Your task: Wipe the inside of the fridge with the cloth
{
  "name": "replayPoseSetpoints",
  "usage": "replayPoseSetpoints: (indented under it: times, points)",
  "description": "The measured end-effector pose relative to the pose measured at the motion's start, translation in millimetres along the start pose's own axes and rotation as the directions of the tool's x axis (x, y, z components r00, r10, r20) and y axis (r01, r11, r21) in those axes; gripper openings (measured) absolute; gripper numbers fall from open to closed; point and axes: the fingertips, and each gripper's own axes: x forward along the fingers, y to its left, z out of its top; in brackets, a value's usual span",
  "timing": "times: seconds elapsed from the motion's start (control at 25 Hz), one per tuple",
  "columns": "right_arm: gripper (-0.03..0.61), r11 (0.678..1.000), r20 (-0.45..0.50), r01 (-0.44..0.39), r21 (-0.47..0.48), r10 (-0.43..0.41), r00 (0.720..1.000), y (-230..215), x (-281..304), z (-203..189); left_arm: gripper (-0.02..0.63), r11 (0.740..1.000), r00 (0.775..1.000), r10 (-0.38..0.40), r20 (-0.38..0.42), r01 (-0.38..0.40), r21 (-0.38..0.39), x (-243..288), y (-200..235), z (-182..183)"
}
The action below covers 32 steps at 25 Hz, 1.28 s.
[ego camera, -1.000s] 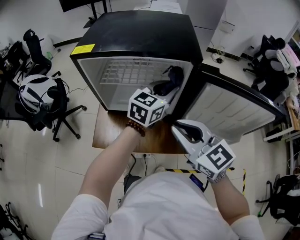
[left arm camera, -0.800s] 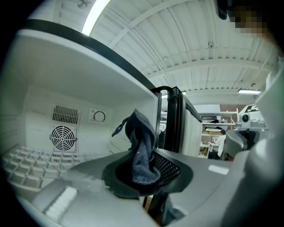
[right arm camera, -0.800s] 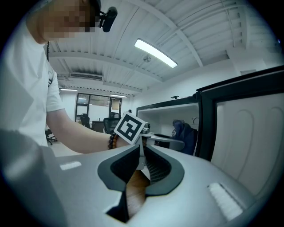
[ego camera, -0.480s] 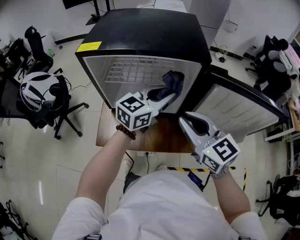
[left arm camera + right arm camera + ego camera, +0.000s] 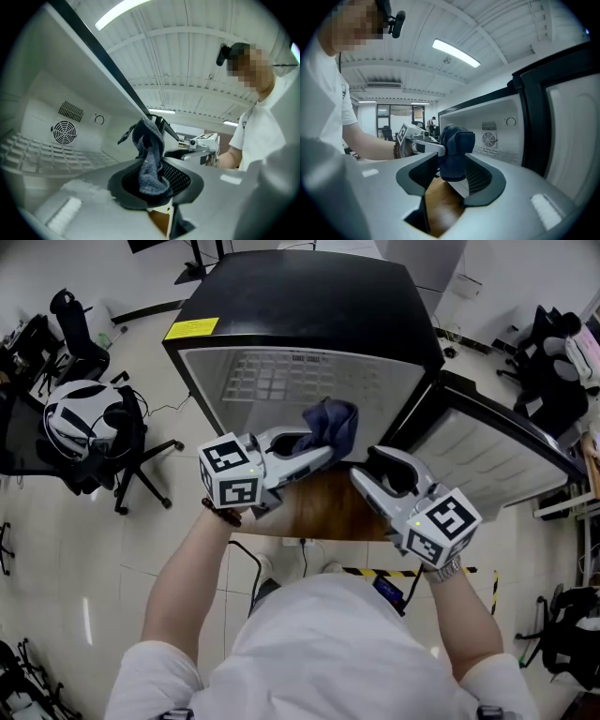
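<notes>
yellow label [image 5: 191, 329] — print too small to read | L claw [image 5: 152, 185] tips — hid by cloth [image 5: 149, 154]

A brown wooden table [image 5: 328, 512] carries a black fridge [image 5: 309, 306], which stands directly on its top and covers most of it; only the front strip of wood shows. The fridge door [image 5: 487, 451] is swung open to the right, out past the table edge. The table stands on a pale tiled floor [image 5: 56, 549]. Black office chairs [image 5: 103, 442] stand on the floor at the left, more clutter at the right, and a yellow-and-black striped strip [image 5: 370, 571] lies near the table's front.
</notes>
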Motion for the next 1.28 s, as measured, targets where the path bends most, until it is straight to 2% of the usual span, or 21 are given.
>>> replayPoseSetpoints:
  times: [0.16,0.48,0.8,0.92,1.16,1.28]
  points:
    - [0.204,0.996,-0.011,-0.077,0.036,0.078,0.997,16.1,21.9,-1.5,0.086,0.996,0.997,-0.08,-0.015,0.079,-0.04,-24.8,-14.4,0.4]
    - [0.21,0.973,-0.021,-0.22,0.072,0.222,0.975,54.9,58.4,-1.8,0.084,0.986,0.988,-0.15,-0.038,0.147,-0.083,-61.6,-24.0,-4.0]
    - [0.21,0.937,-0.035,-0.336,0.093,0.341,0.939,89.7,90.9,-6.2,0.084,0.958,0.97,-0.241,-0.04,0.23,-0.171,-100.1,-25.3,-11.0]
    - [0.21,0.912,-0.037,-0.394,0.11,0.4,0.916,104.2,98.4,-8.7,0.084,0.936,0.956,-0.29,-0.045,0.274,-0.221,-113.3,-28.8,-15.4]
    - [0.205,0.858,-0.03,-0.499,0.125,0.506,0.862,132.6,108.6,-13.1,0.089,0.866,0.913,-0.405,-0.046,0.367,-0.338,-136.8,-39.2,-24.2]
    - [0.192,0.844,-0.024,-0.522,0.124,0.528,0.849,139.9,117.6,-15.1,0.089,0.854,0.904,-0.424,-0.055,0.379,-0.356,-149.0,-37.5,-26.6]
